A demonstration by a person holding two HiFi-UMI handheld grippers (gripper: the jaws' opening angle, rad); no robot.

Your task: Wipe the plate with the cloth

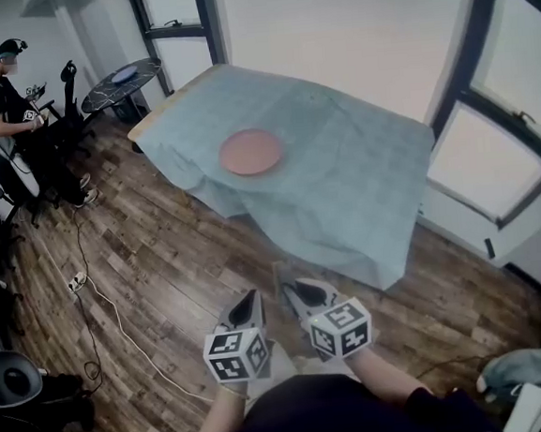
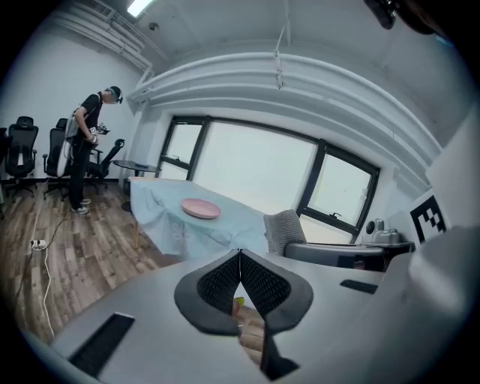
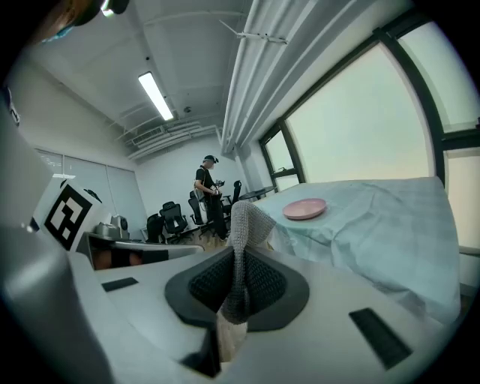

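Right gripper [image 3: 238, 262]: jaws clenched on grey knit cloth [image 3: 246, 219]. Cloth stands up between pads, gripped low, likely to leave free end for wiping.
Left gripper [image 2: 240, 259]: jaws closed, empty, just beside right gripper at 9 o'clock; no role apparent yet.
Pink plate [image 1: 251, 152]: rests on covered table [image 1: 371, 183], at 12 o'clock from grippers, well apart.
Judgement: approach pending; wiping not begun.

Bright daylight floods through the windows [image 1: 519, 62], and gripper views bulge with dark corners.
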